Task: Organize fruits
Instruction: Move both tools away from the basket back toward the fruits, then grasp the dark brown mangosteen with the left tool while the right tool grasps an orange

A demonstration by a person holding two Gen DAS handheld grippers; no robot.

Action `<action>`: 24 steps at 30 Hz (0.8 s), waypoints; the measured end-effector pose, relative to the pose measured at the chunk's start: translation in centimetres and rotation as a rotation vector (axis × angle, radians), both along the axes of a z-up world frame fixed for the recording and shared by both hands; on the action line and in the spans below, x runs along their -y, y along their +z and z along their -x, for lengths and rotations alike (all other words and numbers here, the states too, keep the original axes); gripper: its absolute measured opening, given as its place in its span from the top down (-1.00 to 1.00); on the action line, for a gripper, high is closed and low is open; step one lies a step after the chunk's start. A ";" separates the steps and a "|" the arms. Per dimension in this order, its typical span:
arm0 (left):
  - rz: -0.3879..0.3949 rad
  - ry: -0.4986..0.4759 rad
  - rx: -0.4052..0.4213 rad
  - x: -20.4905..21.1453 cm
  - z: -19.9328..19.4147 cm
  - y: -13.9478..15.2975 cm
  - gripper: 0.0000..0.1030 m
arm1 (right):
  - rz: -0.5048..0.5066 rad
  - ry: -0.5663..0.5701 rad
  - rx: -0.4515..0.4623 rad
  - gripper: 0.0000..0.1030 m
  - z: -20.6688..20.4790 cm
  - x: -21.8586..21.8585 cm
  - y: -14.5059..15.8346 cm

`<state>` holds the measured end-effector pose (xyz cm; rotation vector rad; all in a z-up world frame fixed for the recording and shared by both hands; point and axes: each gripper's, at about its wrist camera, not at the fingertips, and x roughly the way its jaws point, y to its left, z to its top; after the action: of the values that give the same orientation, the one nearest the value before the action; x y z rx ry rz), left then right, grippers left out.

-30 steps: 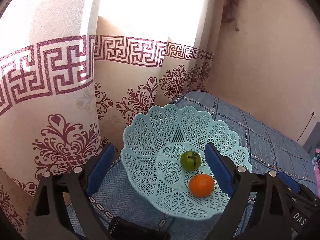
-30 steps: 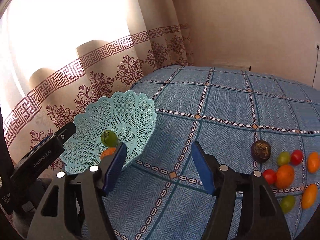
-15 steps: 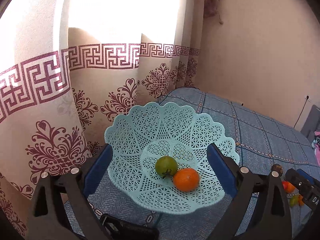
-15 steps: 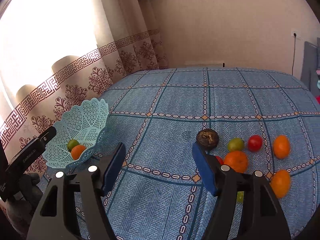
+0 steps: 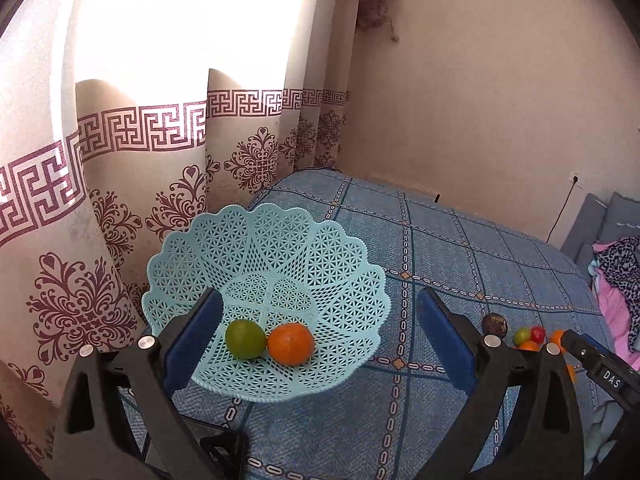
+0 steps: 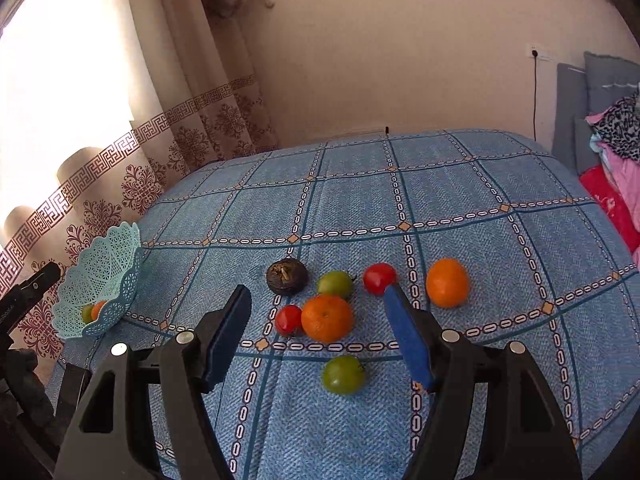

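A light-blue lattice basket (image 5: 320,280) (image 6: 104,264) sits on the blue cloth at its left edge, holding a green fruit (image 5: 245,338) and an orange (image 5: 290,344). My left gripper (image 5: 316,320) hovers open over the basket's near side, empty. On the cloth in the right wrist view lie a dark brown fruit (image 6: 287,276), two oranges (image 6: 327,318) (image 6: 447,283), two red tomatoes (image 6: 288,319) (image 6: 379,278) and two green fruits (image 6: 335,284) (image 6: 343,375). My right gripper (image 6: 318,316) is open above this cluster, with the nearer orange between its fingers in the view.
A patterned curtain (image 5: 120,160) hangs right behind the basket. A plain wall (image 6: 400,60) runs along the far edge of the cloth. Grey cushions and pink, leopard-print clothes (image 6: 616,152) are piled at the right. Bare cloth (image 6: 400,184) stretches beyond the fruit.
My right gripper has swung right from the basket to the fruit cluster. My left gripper has pulled back and turned right, so the basket now sits further left in its view.
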<state>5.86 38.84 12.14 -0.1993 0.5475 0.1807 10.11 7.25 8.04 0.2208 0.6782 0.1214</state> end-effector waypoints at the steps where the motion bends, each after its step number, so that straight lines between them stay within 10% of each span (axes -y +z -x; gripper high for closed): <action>1: -0.003 -0.010 0.002 0.4 0.0 0.2 -0.91 | -0.004 -0.012 -0.001 -0.34 0.1 0.7 -0.1; 24: 0.032 -0.207 -0.161 10.3 -7.1 -0.9 -0.91 | -0.057 -0.128 -0.085 -0.34 -3.3 9.1 -1.0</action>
<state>12.91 28.50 11.28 -0.1590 0.7271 -0.0138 13.39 -1.87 7.04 0.3252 0.7441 0.0084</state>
